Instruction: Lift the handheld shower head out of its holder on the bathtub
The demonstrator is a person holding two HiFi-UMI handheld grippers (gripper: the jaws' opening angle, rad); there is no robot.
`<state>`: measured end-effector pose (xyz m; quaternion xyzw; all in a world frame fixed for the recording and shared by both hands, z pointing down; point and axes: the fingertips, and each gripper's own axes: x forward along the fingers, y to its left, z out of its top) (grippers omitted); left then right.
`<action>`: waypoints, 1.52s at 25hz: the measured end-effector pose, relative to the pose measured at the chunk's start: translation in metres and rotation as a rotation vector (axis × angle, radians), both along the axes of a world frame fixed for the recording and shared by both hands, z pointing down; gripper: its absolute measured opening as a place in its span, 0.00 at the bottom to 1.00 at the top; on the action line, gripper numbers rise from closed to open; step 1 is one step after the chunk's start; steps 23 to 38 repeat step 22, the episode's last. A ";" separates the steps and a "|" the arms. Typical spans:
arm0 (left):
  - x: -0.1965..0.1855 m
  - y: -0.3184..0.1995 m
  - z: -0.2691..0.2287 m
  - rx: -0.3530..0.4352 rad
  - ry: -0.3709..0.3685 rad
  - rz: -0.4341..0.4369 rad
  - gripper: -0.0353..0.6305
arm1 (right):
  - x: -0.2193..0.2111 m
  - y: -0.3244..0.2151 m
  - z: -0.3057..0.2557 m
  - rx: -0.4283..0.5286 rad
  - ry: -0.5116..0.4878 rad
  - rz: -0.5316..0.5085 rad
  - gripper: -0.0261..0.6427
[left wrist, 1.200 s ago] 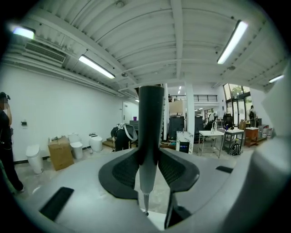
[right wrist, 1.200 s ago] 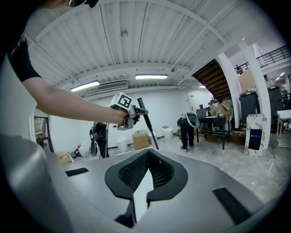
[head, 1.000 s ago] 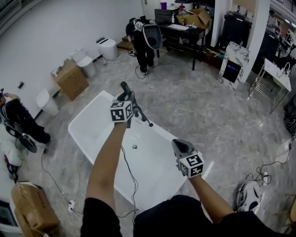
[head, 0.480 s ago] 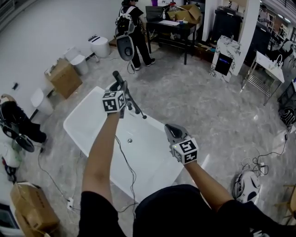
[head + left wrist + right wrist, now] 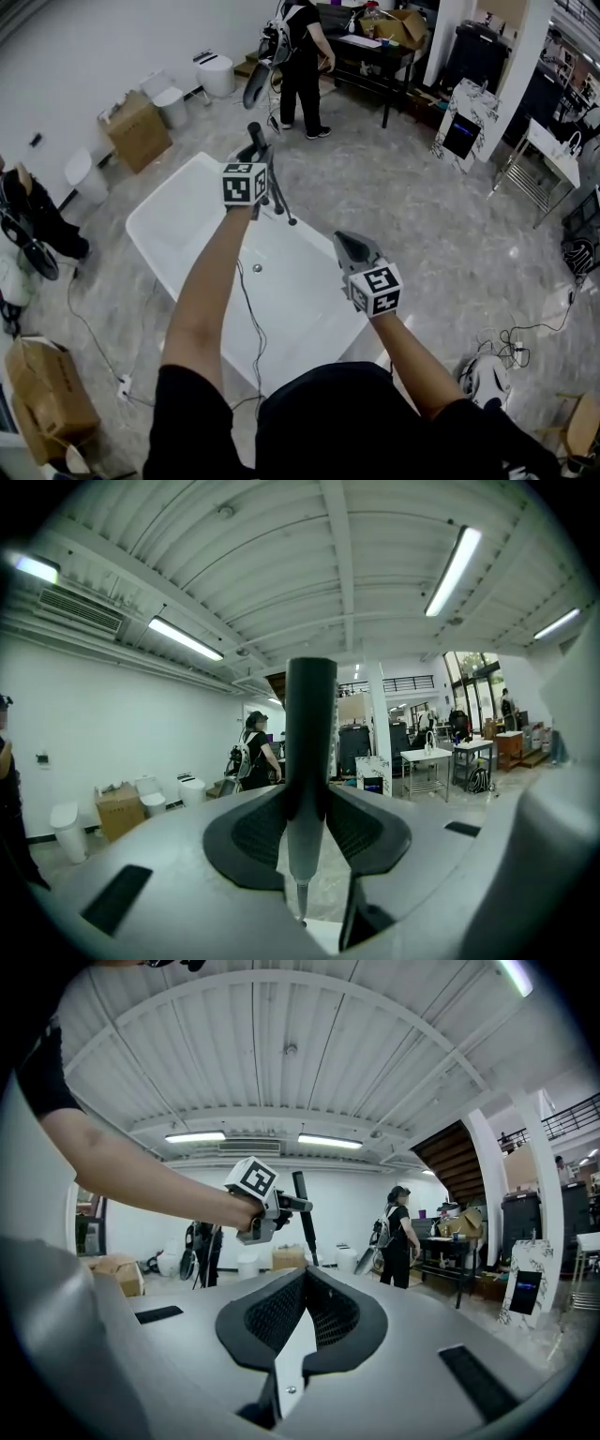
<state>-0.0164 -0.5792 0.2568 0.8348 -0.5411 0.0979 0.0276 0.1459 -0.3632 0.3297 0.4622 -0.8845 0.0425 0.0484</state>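
The black handheld shower head (image 5: 254,131) is a slim dark wand that slants over the far rim of the white bathtub (image 5: 155,220). My left gripper (image 5: 260,159) is shut on its handle. In the left gripper view the wand (image 5: 310,724) stands upright between the pads (image 5: 253,832) of that gripper (image 5: 306,822). Its lower end (image 5: 292,221) hangs by the tub's rim, and I cannot tell if it touches a holder. My right gripper (image 5: 344,242) hovers over the tub's near right side, shut and empty. From the right gripper (image 5: 302,1290) view, the left gripper (image 5: 277,1206) holds the wand (image 5: 302,1206) up.
A thin dark hose (image 5: 251,323) trails through the tub. A person (image 5: 302,66) stands by a dark table (image 5: 375,56) at the back. Toilets (image 5: 217,73) and cardboard boxes (image 5: 136,129) line the left wall. Cables and a helmet-like thing (image 5: 486,380) lie on the floor at the right.
My left gripper has risen a little with the shower head in it. The right gripper has also come up slightly. The person at the back has walked right, towards the table.
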 end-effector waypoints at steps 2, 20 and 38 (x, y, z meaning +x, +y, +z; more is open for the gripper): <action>0.000 0.002 -0.001 -0.002 -0.004 0.007 0.24 | -0.003 0.000 -0.005 0.009 -0.003 0.002 0.04; -0.013 0.013 0.019 -0.032 0.036 0.020 0.24 | -0.027 0.003 0.003 -0.005 -0.022 -0.018 0.04; -0.015 0.010 0.020 -0.032 0.029 0.021 0.24 | -0.029 0.001 0.002 0.001 -0.018 -0.025 0.04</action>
